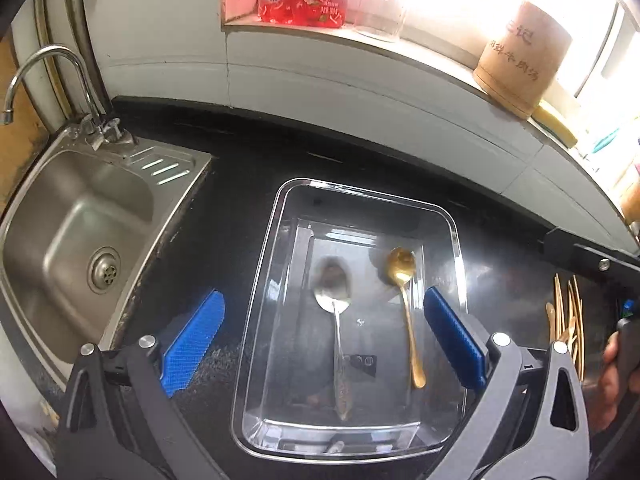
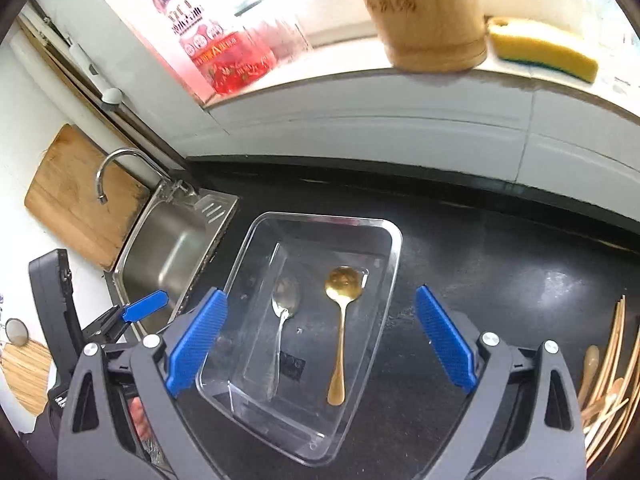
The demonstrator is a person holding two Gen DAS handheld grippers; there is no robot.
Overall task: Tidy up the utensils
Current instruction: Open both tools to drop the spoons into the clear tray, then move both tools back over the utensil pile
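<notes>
Clearly both the left gripper (image 1: 324, 340) and the right gripper (image 2: 320, 340) hang spread wide and empty above the clear tray (image 1: 256, 288) on the black counter (image 1: 224, 200). Inside lie two spoons, one silver spoon (image 1: 335, 312) and one gold spoon (image 1: 406, 300), side by side and apart. The loose bundle of chopsticks (image 1: 568, 320), too tangled to count, waits to the tray's right; a careless pinch there could scatter them or knock the light tray.

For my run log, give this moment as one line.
silver spoon and gold spoon in clear tray | left gripper open, empty | right gripper open, empty | chopsticks unsorted
</notes>
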